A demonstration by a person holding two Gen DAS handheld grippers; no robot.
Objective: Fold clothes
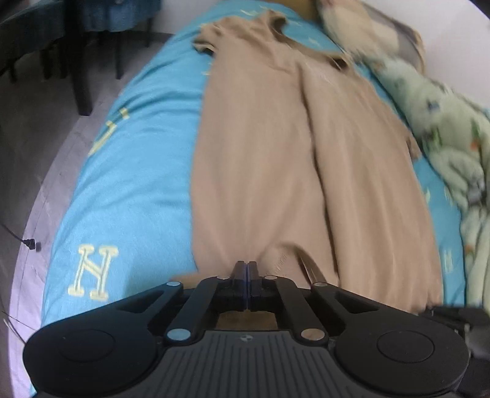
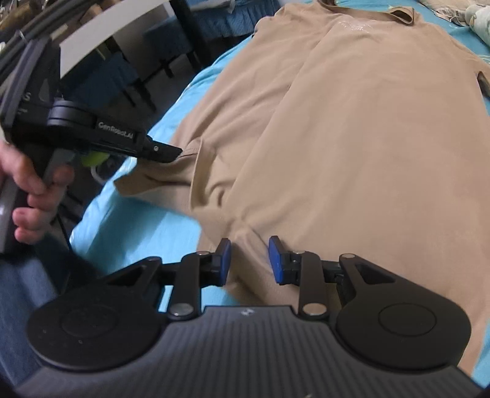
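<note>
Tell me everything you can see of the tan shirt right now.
The tan shirt is a plain short-sleeved tee of soft, matte knit cloth. It lies lengthwise on the blue bedsheet, neck at the far end, one side already folded in so a long ridge runs down it. The left gripper is shut on the near hem edge, lifting it slightly. The right gripper is open, its fingers straddling a bunched fold at the hem. A green blanket lies beside it.

- The left wrist view sits low at the bed's near edge, looking along the tan shirt toward the far end.
- The right wrist view hovers close over the shirt's hem, facing likewise.
- Both share the shirt and blue sheet; the right view also catches the left gripper.
</note>
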